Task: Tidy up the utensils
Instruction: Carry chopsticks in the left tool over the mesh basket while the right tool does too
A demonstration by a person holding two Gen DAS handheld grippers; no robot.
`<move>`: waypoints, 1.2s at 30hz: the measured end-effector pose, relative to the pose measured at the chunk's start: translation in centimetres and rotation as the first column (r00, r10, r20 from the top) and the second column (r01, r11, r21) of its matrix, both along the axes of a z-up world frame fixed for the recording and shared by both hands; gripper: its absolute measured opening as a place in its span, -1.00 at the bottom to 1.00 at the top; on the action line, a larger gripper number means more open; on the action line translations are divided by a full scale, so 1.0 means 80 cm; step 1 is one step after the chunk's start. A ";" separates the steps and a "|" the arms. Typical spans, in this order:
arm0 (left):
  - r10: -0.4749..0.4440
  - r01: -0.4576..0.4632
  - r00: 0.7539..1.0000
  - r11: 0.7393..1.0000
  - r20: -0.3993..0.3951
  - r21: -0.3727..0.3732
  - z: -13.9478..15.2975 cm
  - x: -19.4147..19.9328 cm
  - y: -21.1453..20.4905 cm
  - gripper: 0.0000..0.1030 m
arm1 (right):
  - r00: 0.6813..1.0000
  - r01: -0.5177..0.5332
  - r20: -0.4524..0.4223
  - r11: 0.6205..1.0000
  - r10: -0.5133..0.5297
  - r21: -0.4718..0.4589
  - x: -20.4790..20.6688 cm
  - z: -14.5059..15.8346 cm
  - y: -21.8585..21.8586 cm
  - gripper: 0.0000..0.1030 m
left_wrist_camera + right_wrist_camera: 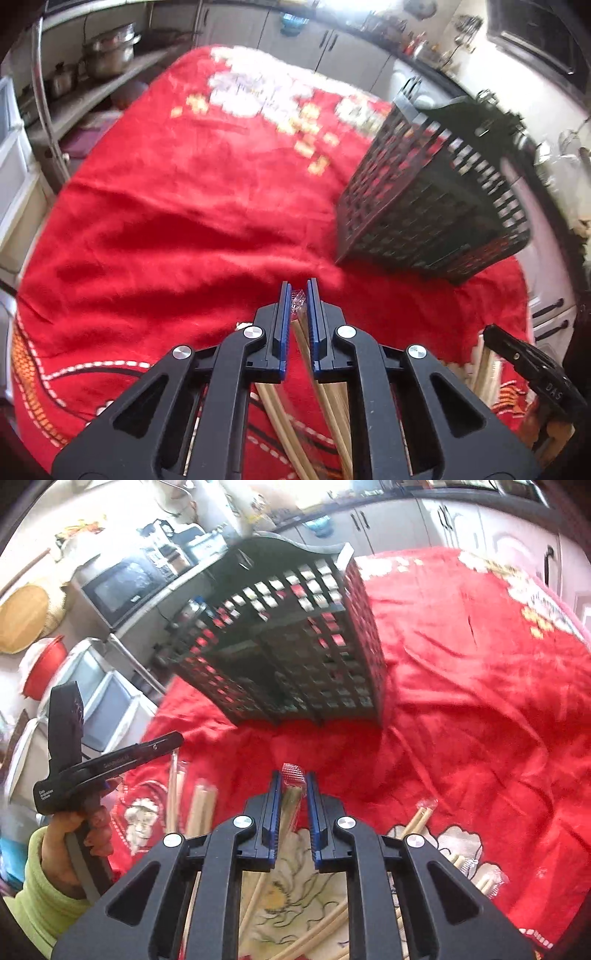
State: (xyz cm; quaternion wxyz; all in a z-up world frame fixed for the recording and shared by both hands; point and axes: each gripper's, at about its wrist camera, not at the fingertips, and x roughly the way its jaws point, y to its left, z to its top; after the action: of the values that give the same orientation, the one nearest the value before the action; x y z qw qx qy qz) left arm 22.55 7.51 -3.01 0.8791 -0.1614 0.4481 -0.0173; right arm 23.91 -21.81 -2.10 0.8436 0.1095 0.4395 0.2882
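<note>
The left gripper point(298, 295) is clenched on a pair of wrapped chopsticks point(300, 334): in the left wrist view the clear crinkled wrapper end shows between the blue pads at the lower centre of the frame, and the pale wooden sticks run back under the gripper toward the bottom edge.

The right gripper point(291, 779) is likewise clenched on a second wrapped pair point(291, 797); in the right wrist view the wrapper tip stands up just above the pad tips at the lower centre, with the sticks trailing down between the jaws.

A dark lattice basket point(295, 642) stands on the red blanket point(480, 701) that covers the bench, above and slightly left of the right gripper in its view, and at the right of the left wrist view, well apart from both grippers.

More wrapped chopsticks lie loose on the blanket: a bunch point(195, 805) at the lower left of the right wrist view, just beside the person's hand point(70, 845) that bears the left gripper, and others point(421, 812) at the lower right.
</note>
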 end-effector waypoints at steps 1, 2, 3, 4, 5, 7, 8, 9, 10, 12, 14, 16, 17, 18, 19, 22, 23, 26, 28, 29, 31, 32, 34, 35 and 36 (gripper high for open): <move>-0.005 0.005 1.000 1.000 0.026 -0.004 0.012 -0.005 -0.001 -0.90 | 1.000 -0.004 0.016 1.000 0.004 0.002 -0.002 0.006 0.004 -0.75; -0.009 0.010 0.999 1.000 0.047 -0.011 0.020 -0.009 -0.001 -0.91 | 0.999 -0.007 0.039 1.000 0.007 0.007 -0.006 0.015 0.004 -0.76; -0.016 0.018 0.997 1.000 0.078 -0.020 0.034 -0.015 -0.002 -0.91 | 0.998 -0.012 0.061 1.000 0.011 0.015 -0.010 0.025 0.003 -0.76; -0.020 0.022 0.995 1.000 0.096 -0.022 0.043 -0.018 -0.004 -0.91 | 0.997 -0.015 0.074 1.000 0.013 0.021 -0.012 0.030 0.004 -0.76; -0.025 0.028 0.993 0.999 0.118 -0.021 0.054 -0.022 -0.006 -0.91 | 0.995 -0.020 0.100 0.999 0.017 0.028 -0.016 0.041 0.002 -0.77; -0.039 0.044 0.986 0.999 0.165 -0.027 0.076 -0.028 -0.011 -0.91 | 0.989 -0.022 0.144 0.999 0.017 0.028 -0.022 0.057 0.002 -0.77; -0.047 0.055 0.981 0.998 0.188 -0.034 0.087 -0.032 -0.013 -0.91 | 0.986 -0.025 0.167 0.999 0.020 0.030 -0.026 0.065 0.004 -0.78; -0.052 0.061 0.978 0.997 0.201 -0.036 0.092 -0.033 -0.015 -0.91 | 0.983 -0.027 0.180 0.999 0.021 0.031 -0.028 0.070 0.005 -0.78; -0.061 0.071 0.973 0.997 0.223 -0.038 0.103 -0.037 -0.019 -0.91 | 0.979 -0.030 0.201 0.999 0.022 0.034 -0.031 0.078 0.003 -0.79; -0.076 0.090 0.964 0.995 0.255 -0.044 0.118 -0.041 -0.026 -0.91 | 0.972 -0.035 0.233 0.998 0.024 0.044 -0.035 0.092 -0.001 -0.79; -0.088 0.106 0.956 0.993 0.279 -0.049 0.132 -0.043 -0.031 -0.91 | 0.966 -0.035 0.257 0.998 0.021 0.051 -0.040 0.101 -0.002 -0.80; -0.103 0.125 0.946 0.991 0.306 -0.051 0.144 -0.045 -0.036 -0.91 | 0.959 -0.030 0.282 0.998 0.012 0.058 -0.042 0.111 -0.006 -0.80; -0.111 0.133 0.943 0.990 0.315 -0.049 0.148 -0.047 -0.038 -0.91 | 0.956 -0.027 0.293 0.998 0.008 0.061 -0.044 0.116 -0.008 -0.80; -0.121 0.144 0.937 0.988 0.328 -0.047 0.156 -0.048 -0.043 -0.91 | 0.953 -0.024 0.302 0.998 0.004 0.064 -0.045 0.119 -0.009 -0.80; -0.128 0.153 0.932 0.987 0.339 -0.048 0.161 -0.050 -0.047 -0.91 | 0.948 -0.019 0.317 0.998 -0.004 0.067 -0.046 0.126 -0.011 -0.81; -0.144 0.177 0.919 0.983 0.366 -0.058 0.177 -0.051 -0.052 -0.91 | 0.937 -0.007 0.349 0.997 -0.018 0.071 -0.047 0.140 -0.017 -0.81; -0.146 0.181 0.915 0.982 0.377 -0.058 0.183 -0.052 -0.054 -0.91 | 0.933 -0.004 0.358 0.997 -0.022 0.072 -0.048 0.145 -0.018 -0.81; -0.157 0.195 0.900 0.979 0.406 -0.055 0.199 -0.050 -0.061 -0.91 | 0.917 0.005 0.397 0.998 -0.032 0.068 -0.051 0.160 -0.020 -0.82; -0.162 0.204 0.893 0.977 0.421 -0.057 0.210 -0.049 -0.065 -0.91 | 0.907 0.011 0.419 0.997 -0.040 0.072 -0.051 0.170 -0.022 -0.83; -0.165 0.209 0.888 0.976 0.430 -0.058 0.216 -0.050 -0.068 -0.91 | 0.903 0.011 0.427 0.997 -0.042 0.076 -0.051 0.173 -0.023 -0.84; -0.171 0.217 0.878 0.975 0.448 -0.053 0.227 -0.049 -0.071 -0.91 | 0.895 0.017 0.444 0.996 -0.052 0.084 -0.049 0.183 -0.026 -0.85; -0.174 0.221 0.872 0.974 0.457 -0.051 0.233 -0.049 -0.073 -0.91 | 0.890 0.018 0.452 0.996 -0.056 0.089 -0.047 0.189 -0.027 -0.85; -0.175 0.223 0.862 0.974 0.475 -0.046 0.245 -0.047 -0.076 -0.91 | 0.881 0.022 0.468 0.995 -0.064 0.096 -0.045 0.198 -0.028 -0.85; -0.174 0.224 0.858 0.973 0.483 -0.047 0.250 -0.047 -0.077 -0.91 | 0.876 0.022 0.478 0.995 -0.067 0.099 -0.042 0.204 -0.028 -0.85; -0.173 0.224 0.853 0.974 0.492 -0.046 0.255 -0.046 -0.077 -0.91 | 0.872 0.023 0.484 0.994 -0.070 0.103 -0.042 0.209 -0.029 -0.85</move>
State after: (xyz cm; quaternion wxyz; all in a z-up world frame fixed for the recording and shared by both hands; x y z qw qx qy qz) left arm 18.88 1.33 17.39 0.9473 -0.1490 0.2265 -0.1706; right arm 20.58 -24.10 14.63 0.9275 0.0838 0.1965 0.3067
